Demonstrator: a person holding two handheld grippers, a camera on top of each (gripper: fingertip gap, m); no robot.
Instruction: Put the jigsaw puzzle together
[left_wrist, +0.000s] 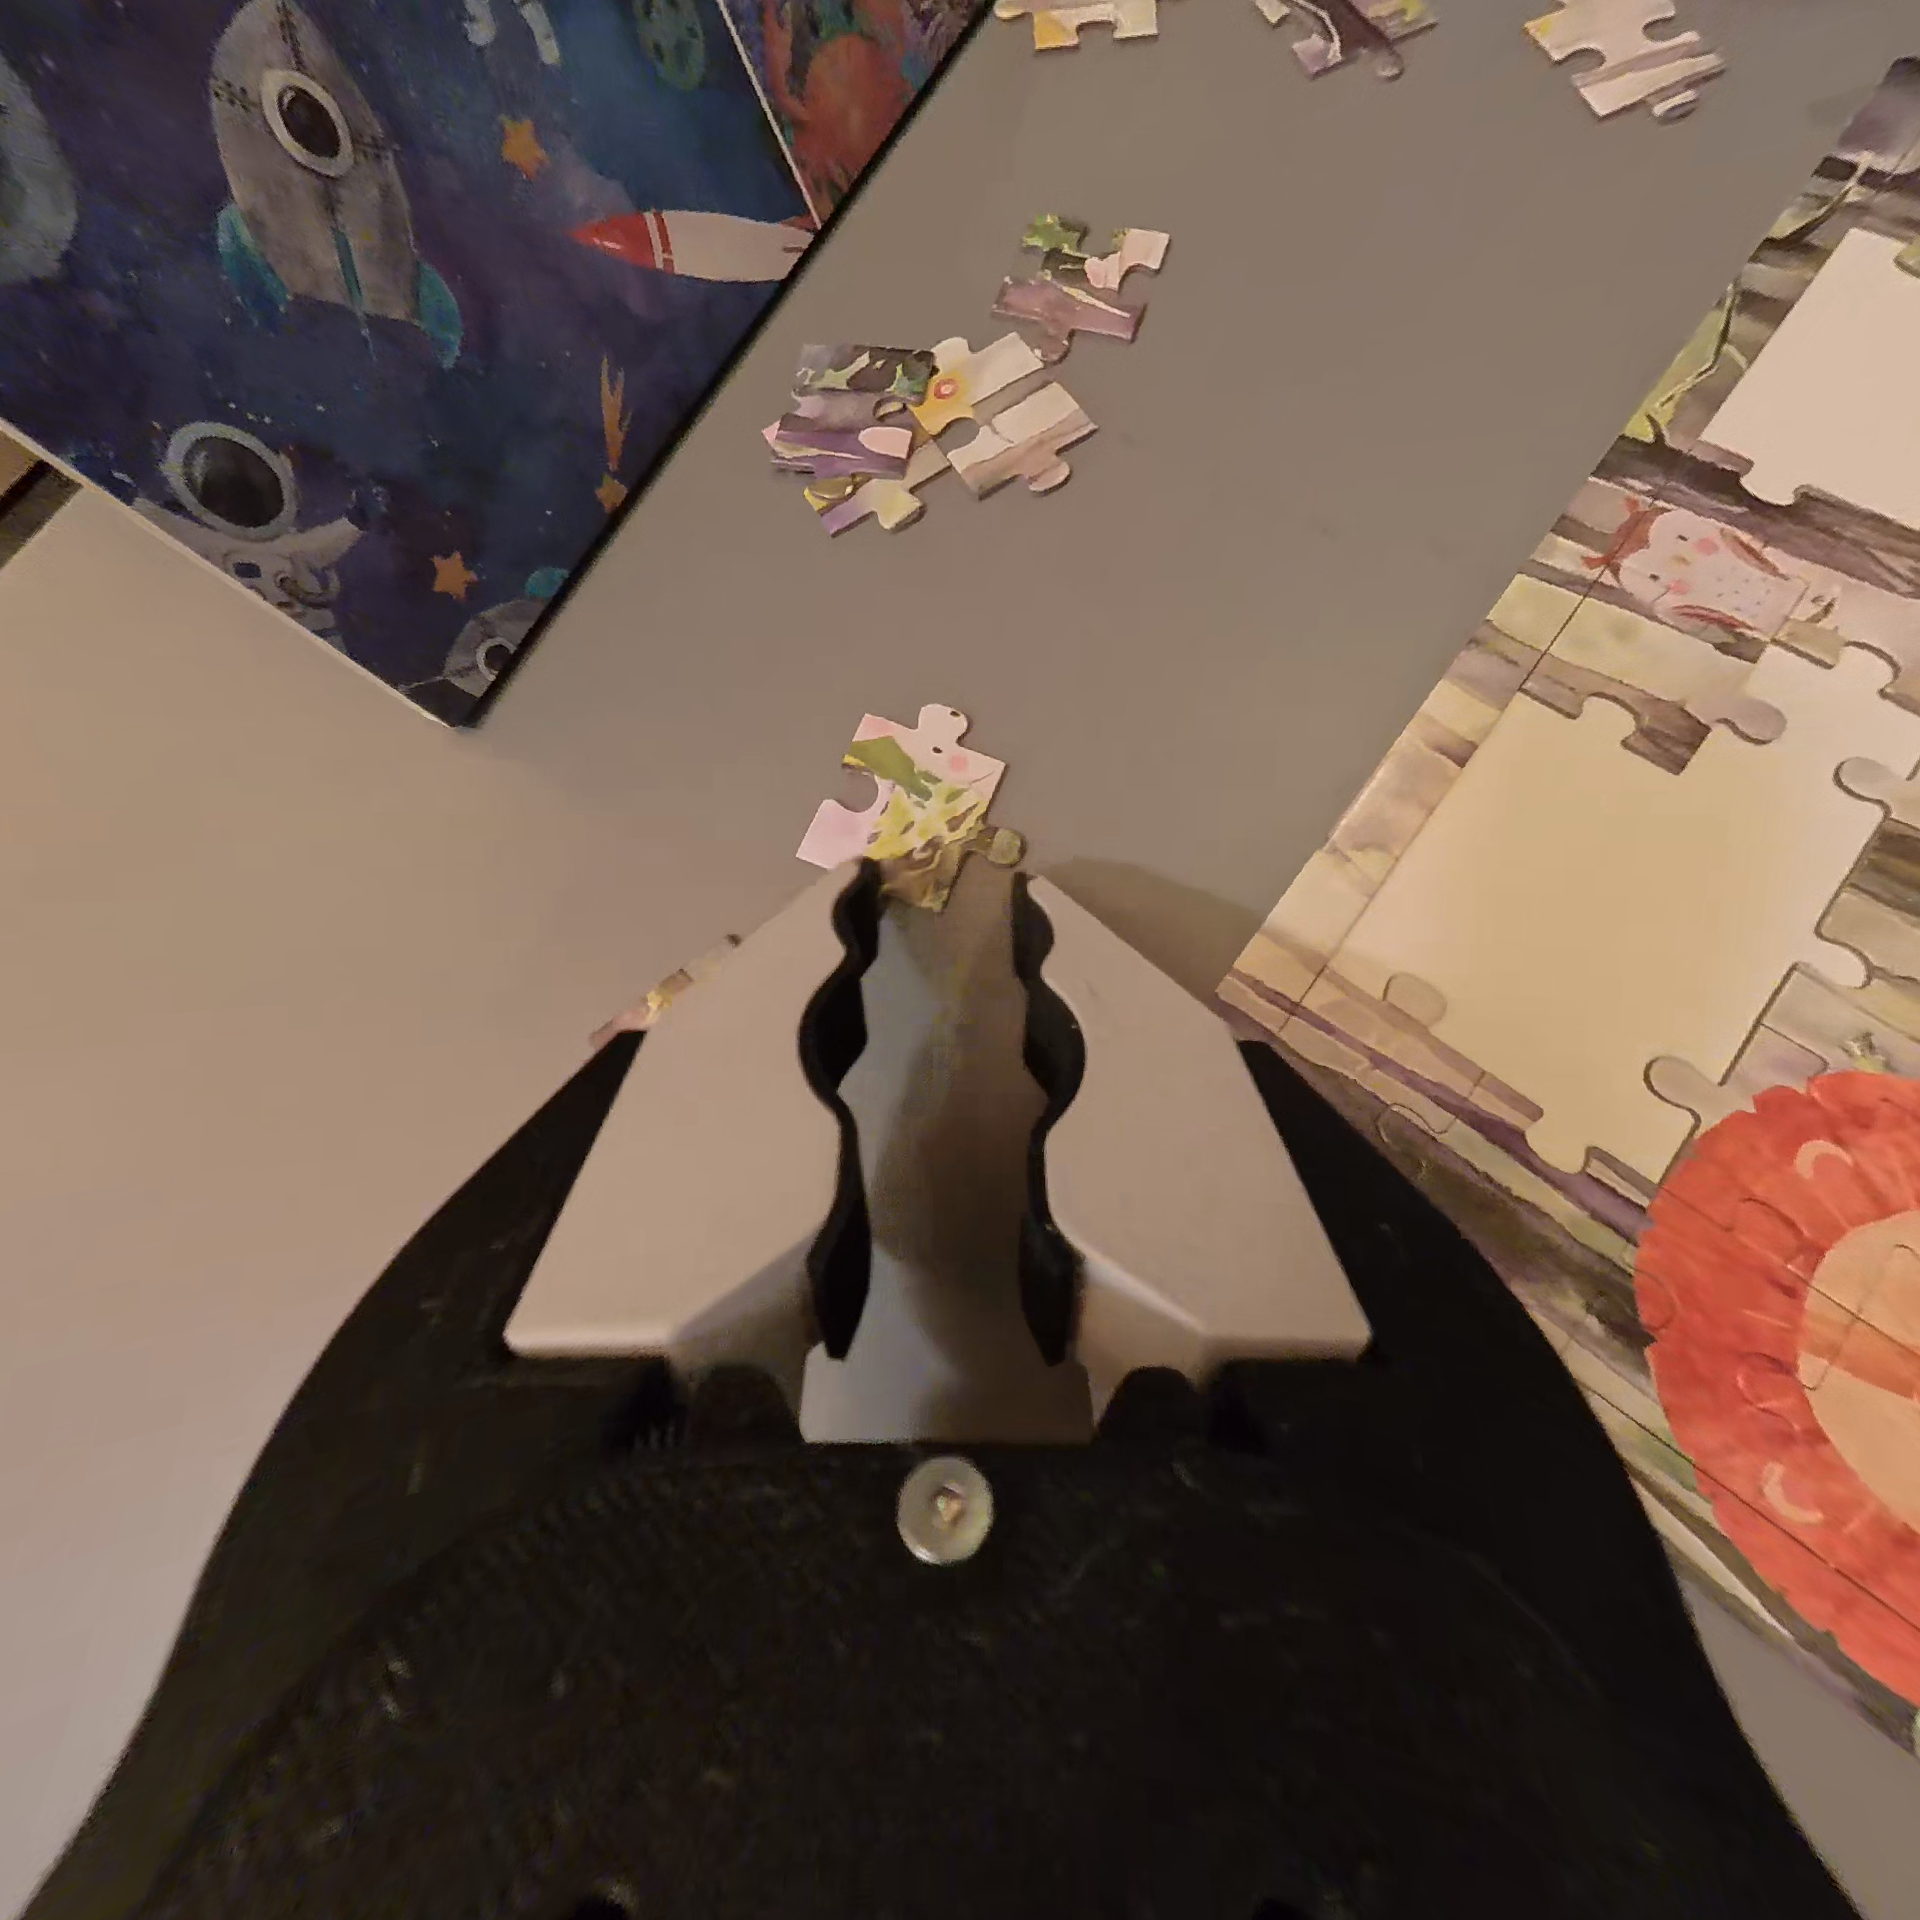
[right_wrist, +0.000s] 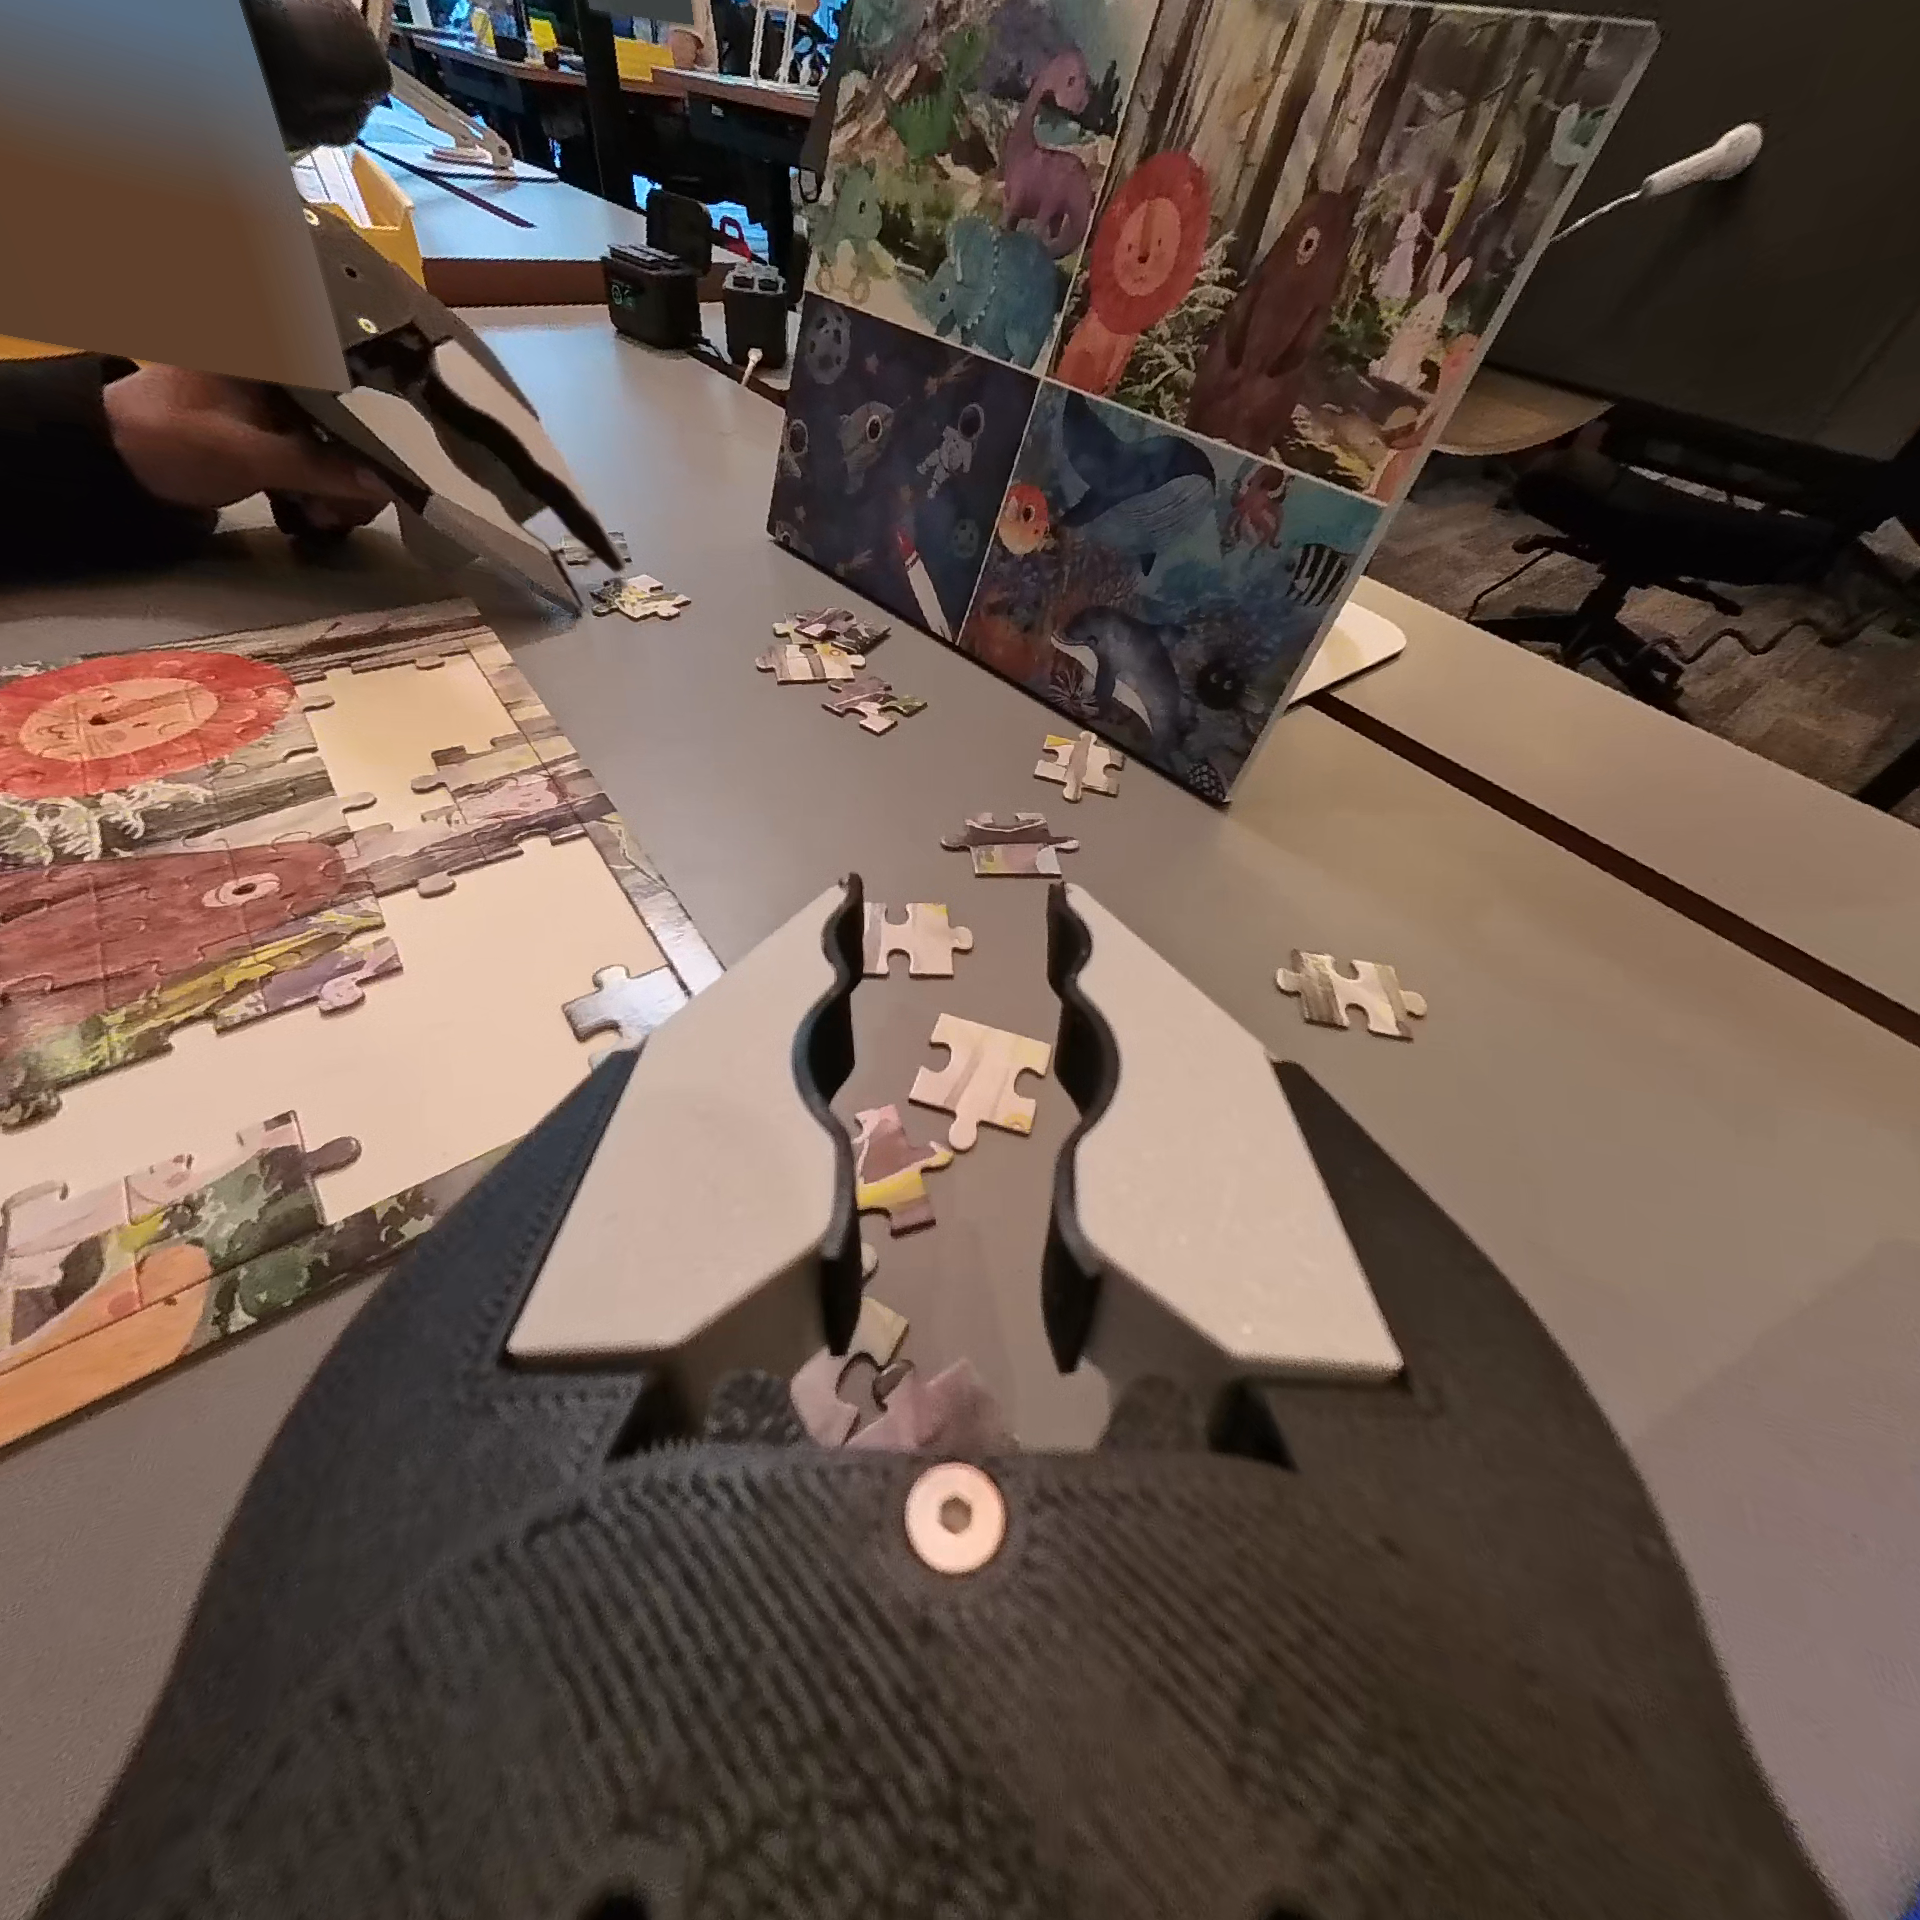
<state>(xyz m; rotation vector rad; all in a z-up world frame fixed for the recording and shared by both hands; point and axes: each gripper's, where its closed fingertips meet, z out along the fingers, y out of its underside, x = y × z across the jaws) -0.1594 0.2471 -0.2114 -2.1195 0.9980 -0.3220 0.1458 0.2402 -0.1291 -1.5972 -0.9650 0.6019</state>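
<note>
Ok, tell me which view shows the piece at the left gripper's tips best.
The left wrist view: the pink-and-green piece lies close, right at the left gripper tips. The right wrist view shows it only small and far off.

Left gripper (left_wrist: 940, 868): black textured printed body, grey angular fingers (left_wrist: 707, 1122), black wavy pads, silver screw bottom centre. Right gripper (right_wrist: 956, 899): identical. Dark sleeve (right_wrist: 52, 457), left edge of frame.

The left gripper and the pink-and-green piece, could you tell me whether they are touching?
Touching. In the left wrist view the left gripper has its jaws closed on the piece's near edge.
</note>
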